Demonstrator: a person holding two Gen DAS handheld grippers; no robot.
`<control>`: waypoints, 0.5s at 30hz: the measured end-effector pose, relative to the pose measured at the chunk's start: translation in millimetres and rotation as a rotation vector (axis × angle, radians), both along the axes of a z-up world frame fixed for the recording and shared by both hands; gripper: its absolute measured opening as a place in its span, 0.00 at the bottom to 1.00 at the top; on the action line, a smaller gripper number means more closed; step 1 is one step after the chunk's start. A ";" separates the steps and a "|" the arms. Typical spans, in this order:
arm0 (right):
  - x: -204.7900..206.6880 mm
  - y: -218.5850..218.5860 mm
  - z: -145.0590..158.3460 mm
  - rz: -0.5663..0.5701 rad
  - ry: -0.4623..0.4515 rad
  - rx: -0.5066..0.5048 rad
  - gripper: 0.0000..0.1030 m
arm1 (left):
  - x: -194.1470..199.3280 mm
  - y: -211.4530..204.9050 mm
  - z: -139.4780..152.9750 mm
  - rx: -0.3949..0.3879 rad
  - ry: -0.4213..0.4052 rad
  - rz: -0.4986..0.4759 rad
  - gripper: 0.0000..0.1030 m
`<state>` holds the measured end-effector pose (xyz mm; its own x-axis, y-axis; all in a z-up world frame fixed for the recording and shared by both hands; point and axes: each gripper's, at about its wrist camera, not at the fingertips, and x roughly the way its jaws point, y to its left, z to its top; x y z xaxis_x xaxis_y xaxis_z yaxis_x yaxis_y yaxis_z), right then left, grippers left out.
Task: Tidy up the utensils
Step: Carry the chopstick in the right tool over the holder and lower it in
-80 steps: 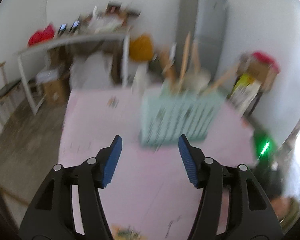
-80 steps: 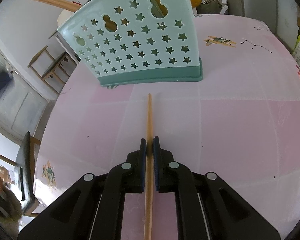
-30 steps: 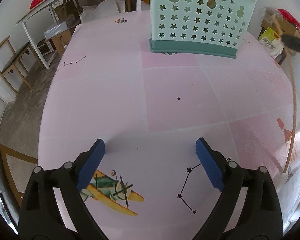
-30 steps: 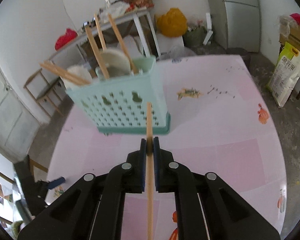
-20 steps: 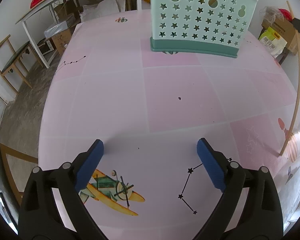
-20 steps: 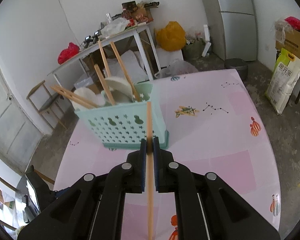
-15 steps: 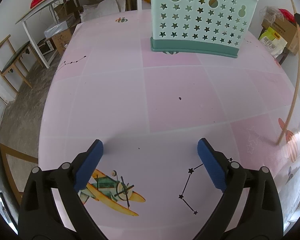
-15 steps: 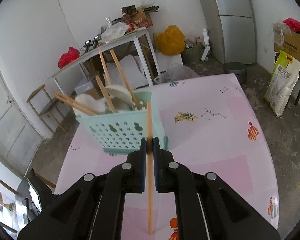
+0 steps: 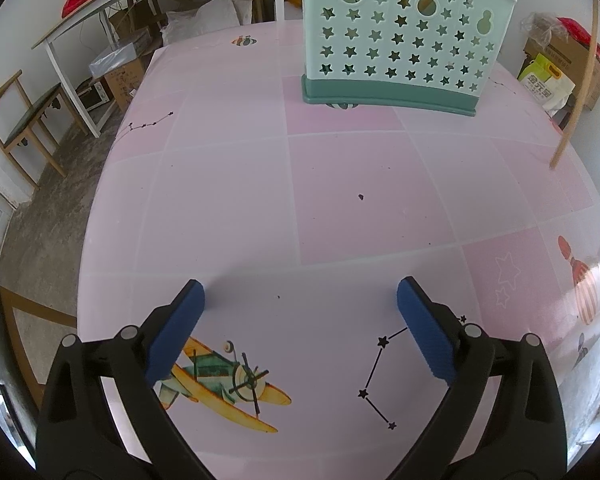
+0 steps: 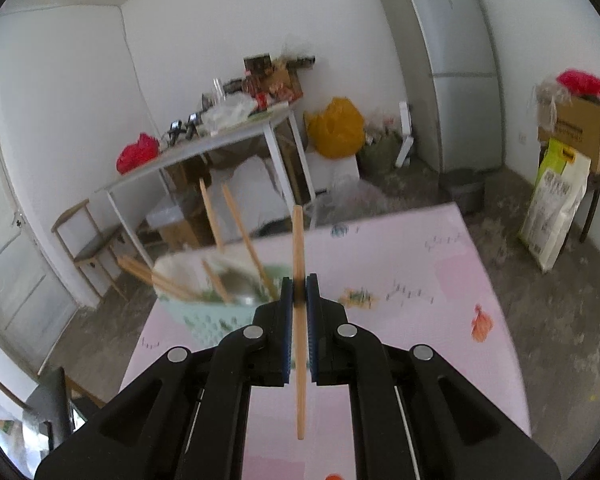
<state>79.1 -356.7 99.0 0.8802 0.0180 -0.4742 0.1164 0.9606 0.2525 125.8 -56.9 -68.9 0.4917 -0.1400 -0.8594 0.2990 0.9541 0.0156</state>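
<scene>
the right gripper (image 10: 299, 292) is seen with its jaws pinched on a wooden chopstick (image 10: 298, 320), which is held clear of the pink desk (image 10: 420, 280) and runs from below the jaws to past their tips. just left of and beyond the jaws, the mint utensil basket (image 10: 216, 316) is seen blurred, with several wooden sticks (image 10: 244, 240) leaning in it. the left gripper (image 9: 300, 300) is held over the desk with jaws spread wide and nothing between them; the basket stands well ahead of them.
</scene>
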 end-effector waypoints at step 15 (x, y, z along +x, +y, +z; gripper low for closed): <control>39.8 -4.7 81.7 0.001 -0.193 -0.089 0.07 | -2.1 -0.3 -0.9 -0.002 -0.008 0.001 0.92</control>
<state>118.9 -361.4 180.7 0.9550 -0.0150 -0.2962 0.0725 0.9802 0.1843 123.7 -57.2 -69.8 0.4983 -0.1414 -0.8554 0.2983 0.9543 0.0160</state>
